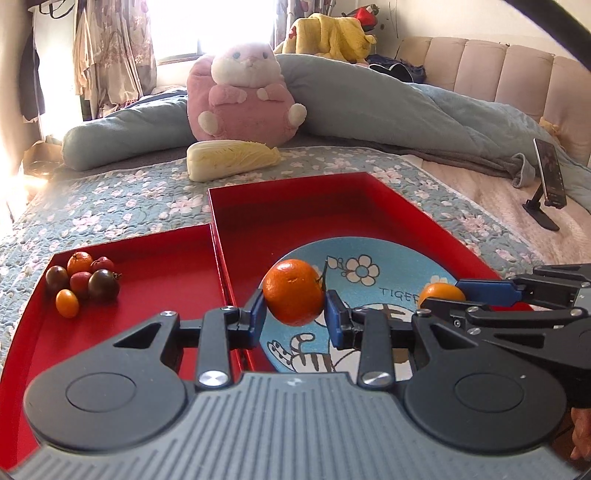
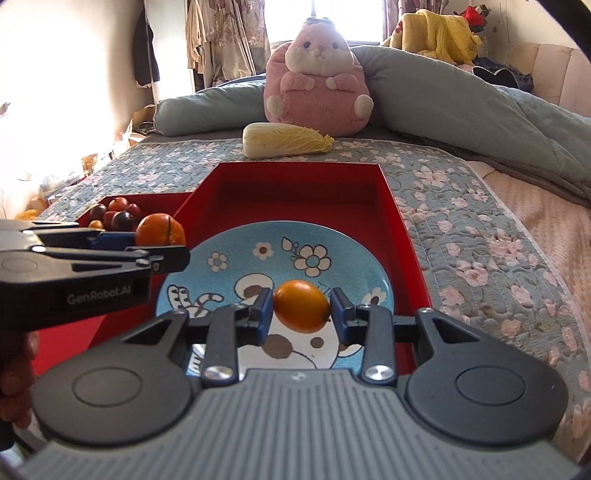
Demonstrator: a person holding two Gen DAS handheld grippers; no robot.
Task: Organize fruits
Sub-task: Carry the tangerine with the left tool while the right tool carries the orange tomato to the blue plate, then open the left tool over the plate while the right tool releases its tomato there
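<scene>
Floral quilt; round orange tangerine, smooth oval kumquat.

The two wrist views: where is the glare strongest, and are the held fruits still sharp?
Left wrist view: the window is blown out and the left edge washes white; the orange stays sharp. Right wrist view: glare bleaches the left wall; the yellow-orange fruit is crisp; straight edges bend in both.
</scene>
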